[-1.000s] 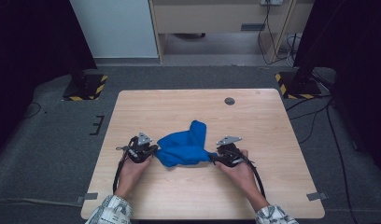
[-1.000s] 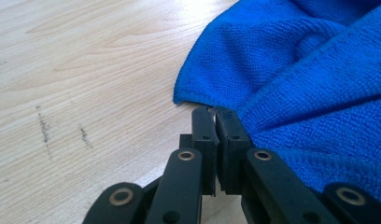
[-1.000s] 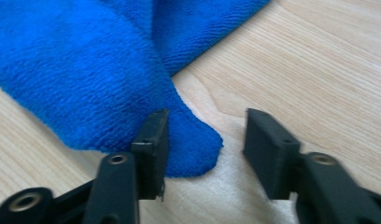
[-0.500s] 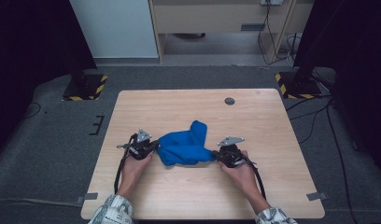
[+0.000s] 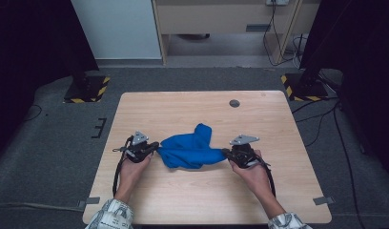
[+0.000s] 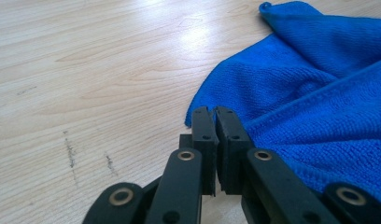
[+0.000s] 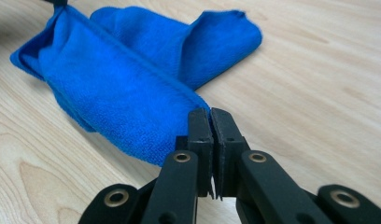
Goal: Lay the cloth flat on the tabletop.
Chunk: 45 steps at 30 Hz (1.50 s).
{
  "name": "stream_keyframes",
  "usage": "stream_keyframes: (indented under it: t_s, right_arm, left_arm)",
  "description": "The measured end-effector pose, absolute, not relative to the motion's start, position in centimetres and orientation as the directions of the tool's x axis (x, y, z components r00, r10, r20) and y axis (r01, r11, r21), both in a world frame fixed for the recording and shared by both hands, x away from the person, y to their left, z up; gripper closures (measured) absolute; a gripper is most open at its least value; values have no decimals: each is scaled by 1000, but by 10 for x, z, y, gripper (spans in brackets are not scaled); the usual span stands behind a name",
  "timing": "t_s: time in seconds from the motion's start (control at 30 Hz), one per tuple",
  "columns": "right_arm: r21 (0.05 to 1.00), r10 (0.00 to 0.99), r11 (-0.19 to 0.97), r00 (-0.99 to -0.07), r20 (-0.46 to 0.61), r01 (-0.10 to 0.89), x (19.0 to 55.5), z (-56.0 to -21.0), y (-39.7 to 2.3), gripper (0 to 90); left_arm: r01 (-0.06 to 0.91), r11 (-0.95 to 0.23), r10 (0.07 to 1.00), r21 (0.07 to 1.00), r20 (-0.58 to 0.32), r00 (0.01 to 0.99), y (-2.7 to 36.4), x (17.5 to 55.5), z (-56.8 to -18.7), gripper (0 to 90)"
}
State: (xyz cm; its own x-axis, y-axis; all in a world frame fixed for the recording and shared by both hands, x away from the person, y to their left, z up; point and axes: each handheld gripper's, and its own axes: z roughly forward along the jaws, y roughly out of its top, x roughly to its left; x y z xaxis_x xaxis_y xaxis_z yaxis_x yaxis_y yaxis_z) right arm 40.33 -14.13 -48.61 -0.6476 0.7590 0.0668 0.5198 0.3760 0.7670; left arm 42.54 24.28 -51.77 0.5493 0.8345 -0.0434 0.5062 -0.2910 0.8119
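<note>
Two grippers on one crumpled blue microfibre cloth (image 5: 190, 150), which lies near the middle of my pale wooden table (image 5: 183, 107). The left gripper (image 5: 157, 146) pinches the cloth's nine o'clock edge, jaws clamped together on the hem. The right gripper (image 5: 225, 153) at three o'clock has just closed its jaws, nipping the corner (a thin bite, by the look of it). My worry: pull outward unevenly and that slim right-hand pinch slips free, or the folded flap at twelve o'clock stays doubled under and spoils the spread.
</note>
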Motion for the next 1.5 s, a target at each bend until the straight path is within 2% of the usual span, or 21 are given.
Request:
stream_keyframes:
  t_s: [0.17,0.4,0.5,0.53,0.67,0.73,0.83,1.07,1.17,1.3,1.4,1.5]
  right_arm:
    - [774,765,371,-641,59,513,404,-476,-147,880]
    - [759,768,379,-637,60,529,408,-481,-148,879]
    - [759,766,383,-640,57,526,409,-482,-147,879]
    - [760,768,378,-637,61,528,409,-482,-147,879]
    - [758,769,377,-636,65,533,409,-482,-147,878]
    - [756,767,380,-639,64,533,409,-482,-146,878]
    - [758,764,383,-642,60,527,410,-482,-145,878]
    - [759,765,382,-641,61,528,410,-479,-143,877]
    - [760,764,384,-643,58,524,411,-478,-143,877]
    - [764,769,377,-637,56,523,412,-476,-146,878]
    - [768,772,370,-633,59,522,413,-475,-148,878]
    - [770,774,363,-630,63,524,412,-474,-150,877]
  left_arm:
    - [498,-307,816,811,-46,576,238,423,-516,869]
    - [516,-302,811,801,-69,581,237,422,-520,838]
    - [509,-293,817,809,-65,573,238,421,-518,761]
    - [509,-279,822,814,-72,565,238,421,-518,761]
    - [509,-237,834,828,-96,544,239,421,-516,569]
    - [515,-219,837,828,-112,536,240,422,-517,554]
    - [521,-173,841,836,-150,519,238,425,-517,486]
    - [542,-213,847,813,-123,517,234,426,-521,385]
    - [580,-210,844,787,-153,514,235,426,-526,345]
    - [600,-233,834,765,-160,527,233,424,-527,377]
    - [613,-254,820,748,-169,546,231,424,-530,439]
    - [609,-273,813,744,-161,560,229,423,-531,552]
